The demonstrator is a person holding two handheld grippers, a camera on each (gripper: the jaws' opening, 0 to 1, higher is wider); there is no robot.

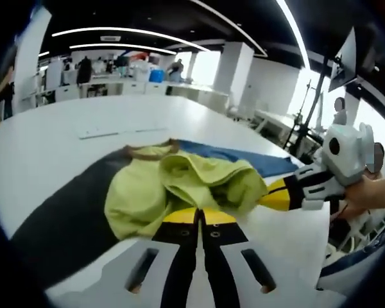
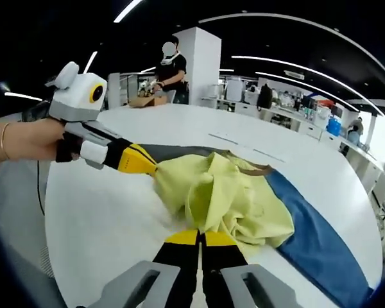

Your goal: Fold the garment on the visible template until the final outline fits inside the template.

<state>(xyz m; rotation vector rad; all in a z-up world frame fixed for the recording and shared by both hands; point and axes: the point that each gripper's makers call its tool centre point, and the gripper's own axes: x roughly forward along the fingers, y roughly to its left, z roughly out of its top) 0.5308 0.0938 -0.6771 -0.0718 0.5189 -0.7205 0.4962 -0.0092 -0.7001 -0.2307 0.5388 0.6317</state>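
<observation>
A yellow-green garment (image 1: 173,186) with a brown neck trim lies bunched on the template (image 1: 64,224), a flat sheet that is dark on one half and blue (image 1: 244,157) on the other. My left gripper (image 1: 199,215) is shut on the near edge of the garment. My right gripper (image 1: 269,194) comes in from the right and pinches the garment's side. In the right gripper view my right gripper (image 2: 200,236) is shut on the garment (image 2: 224,192). The left gripper (image 2: 147,165) there holds the garment's far corner. The template's blue half (image 2: 321,237) runs off to the right.
The template lies on a big white table (image 1: 45,154) with a pale strip (image 1: 99,133) marked further back. A hand (image 2: 25,141) holds the left gripper. A person (image 2: 173,67) stands at a far table. A tripod stand (image 1: 308,119) rises past the table's right edge.
</observation>
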